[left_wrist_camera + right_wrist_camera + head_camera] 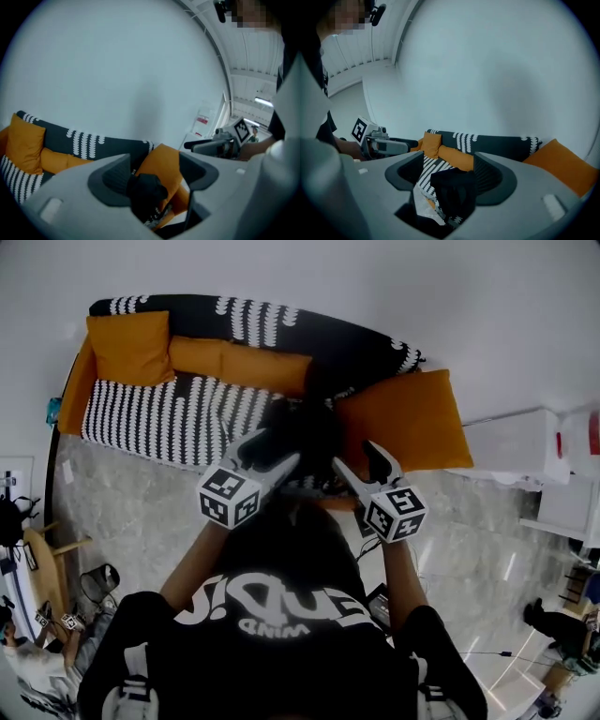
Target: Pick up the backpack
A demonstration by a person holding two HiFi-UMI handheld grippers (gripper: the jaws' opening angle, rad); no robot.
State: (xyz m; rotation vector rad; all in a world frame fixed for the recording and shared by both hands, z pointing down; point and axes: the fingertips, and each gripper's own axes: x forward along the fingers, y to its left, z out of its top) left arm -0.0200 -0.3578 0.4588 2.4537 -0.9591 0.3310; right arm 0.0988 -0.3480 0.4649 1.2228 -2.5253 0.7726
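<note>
Straight ahead of both grippers, the backpack [305, 432] sits at the sofa's [187, 409] front edge, dark and slumped. It lies between your left gripper [272, 454] and your right gripper [364, 463]. Both grippers stand part open and hold nothing. In the left gripper view a black lump of the backpack [147, 192] shows in the gap, nearer the left jaw. In the right gripper view the backpack [452, 194] fills much of the gap, and neither pad is plainly pressing on it.

Just beyond your right gripper a large orange cushion [408, 418] crowds the backpack. Beyond your left gripper the striped seat lies bare, with more orange cushions [127, 348] well off toward the far end. Past the sofa's back is the plain wall [375, 287]. Under both grippers the floor [131, 512] is bare marble.

Your own head and shoulders cut off the backpack's near side in the head view. Its black on the dark sofa hides straps and outline, and you cannot tell whether any jaw touches it.
</note>
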